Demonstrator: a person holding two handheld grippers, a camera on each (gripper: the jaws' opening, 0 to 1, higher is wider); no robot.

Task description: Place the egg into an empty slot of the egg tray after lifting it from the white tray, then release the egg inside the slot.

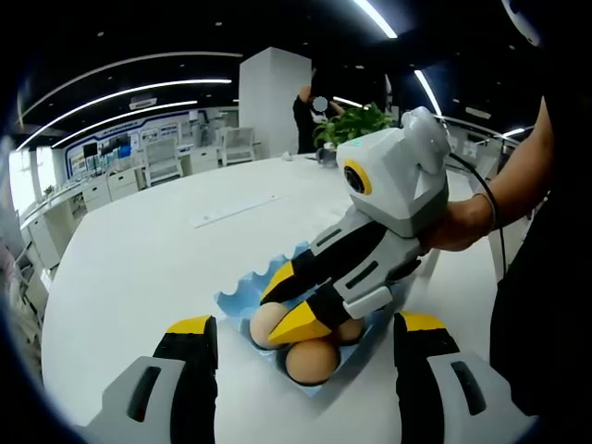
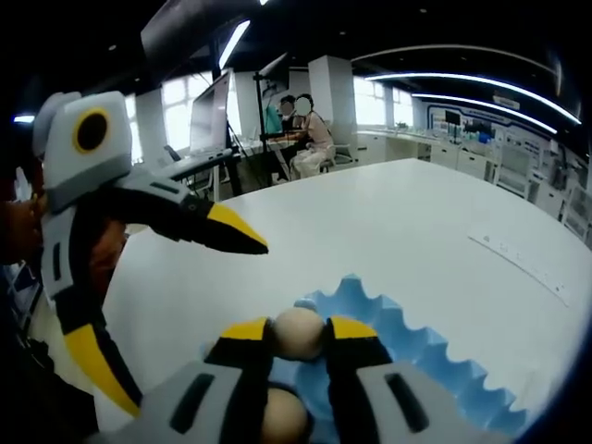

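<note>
The right gripper (image 2: 296,333) has its fingers closed on an egg (image 2: 298,331) just above the blue egg tray (image 2: 407,342), left gripper (image 1: 305,347) open beside it, so I judge the next move is lowering it into an empty slot.

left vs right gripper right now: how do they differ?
The right gripper is shut on an egg; the left gripper is open with nothing between its jaws. The right gripper reaches down to the blue egg tray; the left gripper is held back from it. Both have yellow-tipped black jaws.
</note>
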